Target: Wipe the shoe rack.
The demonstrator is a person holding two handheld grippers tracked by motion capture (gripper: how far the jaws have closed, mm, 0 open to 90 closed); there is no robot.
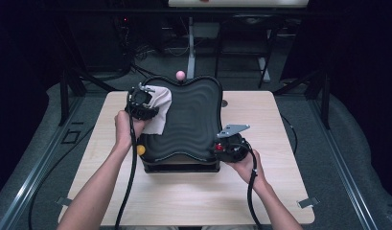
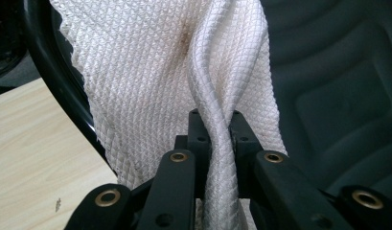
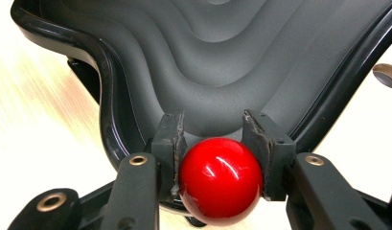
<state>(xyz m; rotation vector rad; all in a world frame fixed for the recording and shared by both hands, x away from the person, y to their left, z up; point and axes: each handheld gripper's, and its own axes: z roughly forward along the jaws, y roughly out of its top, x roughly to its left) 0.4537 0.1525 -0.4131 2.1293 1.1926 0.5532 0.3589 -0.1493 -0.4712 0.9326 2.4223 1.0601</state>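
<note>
On the wooden table [image 1: 193, 191], nearest the person, the right gripper [image 3: 217, 143] sits at five o'clock of the black wavy tray [image 1: 193, 120], its jaws clamped on a red ball [image 3: 220, 179] at the tray's corner. A yellow ball [image 1: 141, 149] sits at the seven o'clock corner. Farther off, at ten o'clock, the left gripper [image 2: 216, 129] pinches a fold of white cloth [image 2: 150, 72] lying on the tray. A pink ball [image 1: 180, 75] marks twelve o'clock.
</note>
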